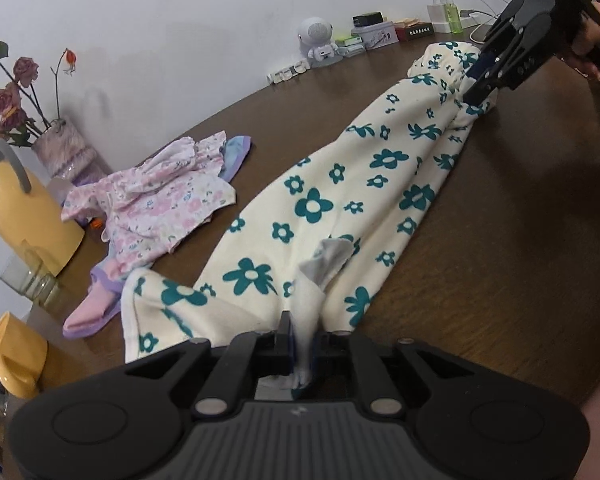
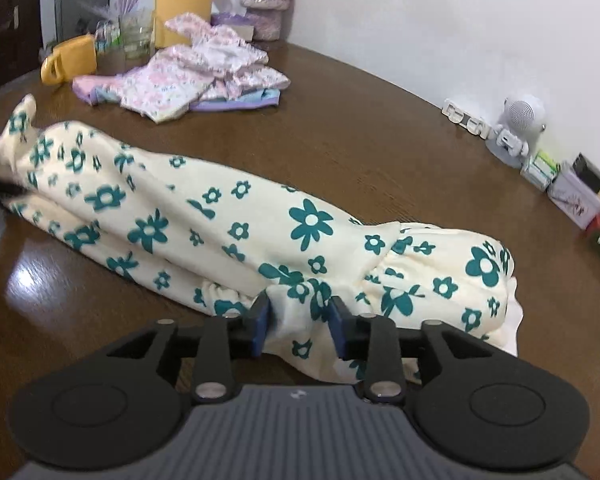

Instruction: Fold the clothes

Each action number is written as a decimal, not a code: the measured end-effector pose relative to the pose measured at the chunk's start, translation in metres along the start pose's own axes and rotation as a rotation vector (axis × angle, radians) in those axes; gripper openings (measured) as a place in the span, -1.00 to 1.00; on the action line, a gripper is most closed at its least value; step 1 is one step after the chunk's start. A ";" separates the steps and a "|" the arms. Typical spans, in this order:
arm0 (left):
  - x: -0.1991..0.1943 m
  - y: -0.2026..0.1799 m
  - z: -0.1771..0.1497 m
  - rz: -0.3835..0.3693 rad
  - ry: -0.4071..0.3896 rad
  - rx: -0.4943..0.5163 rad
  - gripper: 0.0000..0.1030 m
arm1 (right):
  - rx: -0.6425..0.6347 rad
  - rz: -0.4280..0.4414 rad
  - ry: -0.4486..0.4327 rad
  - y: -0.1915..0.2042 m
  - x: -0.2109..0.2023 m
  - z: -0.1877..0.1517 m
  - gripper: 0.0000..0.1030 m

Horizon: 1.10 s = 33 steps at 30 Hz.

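Left wrist view: my left claw (image 1: 303, 344) is pinched tight on one end of the cream flower-print garment (image 1: 340, 200), which lies stretched across the brown desk (image 1: 520, 240). My right claw (image 1: 478, 80) clamps the far bunched end; in the right wrist view its fingers (image 2: 260, 320) stand narrowly apart with gathered cloth between them. Further items: pink floral clothes pile (image 1: 156, 204), yellow jug (image 1: 20, 216), vase of roses (image 1: 60, 148).

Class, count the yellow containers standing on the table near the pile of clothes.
2: a tall yellow jug behind the pink clothes pile, and a yellow mug left of it. Others may be hidden.
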<state>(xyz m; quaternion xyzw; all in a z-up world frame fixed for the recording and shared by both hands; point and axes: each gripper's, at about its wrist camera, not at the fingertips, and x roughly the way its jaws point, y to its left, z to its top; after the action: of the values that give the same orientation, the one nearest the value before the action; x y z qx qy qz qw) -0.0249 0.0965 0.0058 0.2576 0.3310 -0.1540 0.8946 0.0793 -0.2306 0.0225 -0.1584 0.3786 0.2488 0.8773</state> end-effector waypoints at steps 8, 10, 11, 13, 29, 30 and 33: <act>-0.048 0.043 0.004 -0.053 -0.099 -0.195 0.10 | 0.090 0.071 -0.125 -0.009 -0.030 0.018 0.28; -0.049 0.059 0.011 -0.014 -0.107 -0.254 0.27 | 0.101 0.033 -0.114 -0.011 -0.024 0.022 0.29; -0.048 0.066 0.015 0.009 -0.106 -0.282 0.27 | 0.119 0.023 -0.105 -0.013 -0.019 0.023 0.29; -0.038 0.076 0.024 0.026 -0.083 -0.319 0.27 | 0.152 0.014 -0.090 -0.016 -0.011 0.023 0.29; -0.006 0.124 -0.011 0.088 -0.038 -0.651 -0.90 | -0.035 0.097 -0.044 0.051 0.019 0.036 0.29; -0.005 0.125 -0.016 0.091 -0.041 -0.680 -0.89 | -0.042 0.090 -0.034 0.054 0.024 0.035 0.28; 0.003 0.131 -0.034 0.104 -0.034 -0.793 -0.68 | -0.035 0.079 -0.013 0.057 0.034 0.033 0.28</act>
<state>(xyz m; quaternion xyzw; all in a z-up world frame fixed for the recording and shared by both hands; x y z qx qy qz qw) 0.0180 0.2222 0.0290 -0.0939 0.3365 0.0268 0.9366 0.0863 -0.1572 0.0138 -0.1571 0.3745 0.2908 0.8663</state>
